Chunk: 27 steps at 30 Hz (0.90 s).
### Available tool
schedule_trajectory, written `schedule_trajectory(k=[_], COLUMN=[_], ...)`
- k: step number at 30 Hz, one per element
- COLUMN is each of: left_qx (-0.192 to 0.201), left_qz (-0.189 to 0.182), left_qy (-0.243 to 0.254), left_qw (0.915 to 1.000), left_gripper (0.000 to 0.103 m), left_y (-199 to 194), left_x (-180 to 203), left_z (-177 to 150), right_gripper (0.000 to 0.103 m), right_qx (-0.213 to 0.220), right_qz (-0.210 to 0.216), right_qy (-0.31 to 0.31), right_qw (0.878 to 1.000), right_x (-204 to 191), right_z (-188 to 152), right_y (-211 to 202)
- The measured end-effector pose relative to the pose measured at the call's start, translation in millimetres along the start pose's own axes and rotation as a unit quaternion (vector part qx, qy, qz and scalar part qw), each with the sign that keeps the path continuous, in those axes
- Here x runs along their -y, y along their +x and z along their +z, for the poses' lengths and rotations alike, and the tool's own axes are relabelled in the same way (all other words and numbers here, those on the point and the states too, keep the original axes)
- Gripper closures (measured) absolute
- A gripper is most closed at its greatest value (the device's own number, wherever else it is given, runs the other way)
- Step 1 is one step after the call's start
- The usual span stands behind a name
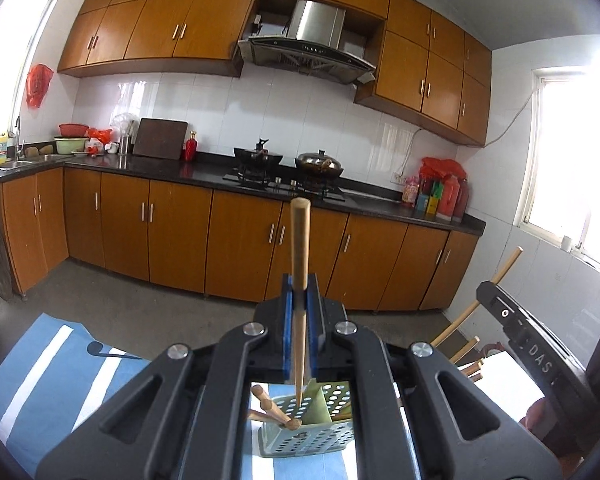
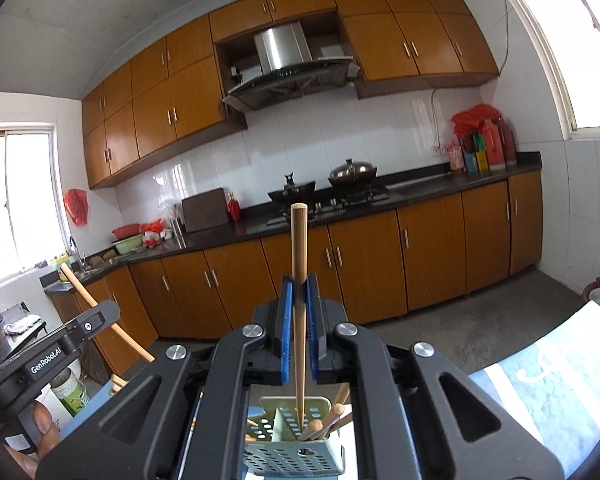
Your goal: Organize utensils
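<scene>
Gripping one wooden chopstick [image 1: 300, 264] upright, my left claw [image 1: 299, 292] was clamped tight above the perforated green holder [image 1: 300, 436] on the striped cloth [image 1: 60, 360]; my right claw [image 2: 299, 292] likewise pinched a second chopstick [image 2: 299, 264] over that holder.

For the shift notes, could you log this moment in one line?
left gripper: shut on chopstick | right gripper: shut on chopstick | both above holder

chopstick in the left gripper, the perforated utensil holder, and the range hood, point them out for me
chopstick [image 1: 300, 264], left wrist view, on its shaft above the blue pads
perforated utensil holder [image 2: 292, 458], right wrist view, on its front perforated wall
range hood [image 1: 318, 26], left wrist view, on its steel chimney
</scene>
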State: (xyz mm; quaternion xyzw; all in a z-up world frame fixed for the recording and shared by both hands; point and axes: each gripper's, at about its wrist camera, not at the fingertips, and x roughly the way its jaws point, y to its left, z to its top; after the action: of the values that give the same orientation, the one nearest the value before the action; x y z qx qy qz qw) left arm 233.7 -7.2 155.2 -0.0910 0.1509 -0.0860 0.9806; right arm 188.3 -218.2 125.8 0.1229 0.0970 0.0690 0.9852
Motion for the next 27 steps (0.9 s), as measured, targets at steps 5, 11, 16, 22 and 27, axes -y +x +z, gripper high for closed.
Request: schedule_trajectory(k=[5, 11, 16, 22, 27], left_qx=[-0.016, -0.019, -0.007, 0.009, 0.006], left_qz=[-0.004, -0.004, -0.001, 0.013, 0.026], left_qy=[0.004, -0.003, -0.01, -0.01, 0.0], left_qw=[0.9999, 0.9998, 0.9999, 0.9998, 0.9996], left_gripper=[0.096, 0.071, 0.07, 0.06, 0.044], left_y=[11, 4, -14, -50, -82], left_x=[-1, -4, -10, -22, -34], left_z=[-6, -9, -2, 2, -7], right_gripper=[0.095, 0.066, 0.063, 0.054, 0.035], right_qx=[-0.023, -0.024, -0.008, 0.005, 0.016], right_qz=[0.005, 0.005, -0.001, -0.012, -0.011], right_qy=[0.003, -0.005, -0.004, -0.013, -0.029], right_qw=[1.0, 1.0, 1.0, 1.0, 0.999], right_x=[-1, -2, 4, 9, 4], right_z=[-9, -7, 0, 7, 4], right_y=[6, -4, -22, -54, -87])
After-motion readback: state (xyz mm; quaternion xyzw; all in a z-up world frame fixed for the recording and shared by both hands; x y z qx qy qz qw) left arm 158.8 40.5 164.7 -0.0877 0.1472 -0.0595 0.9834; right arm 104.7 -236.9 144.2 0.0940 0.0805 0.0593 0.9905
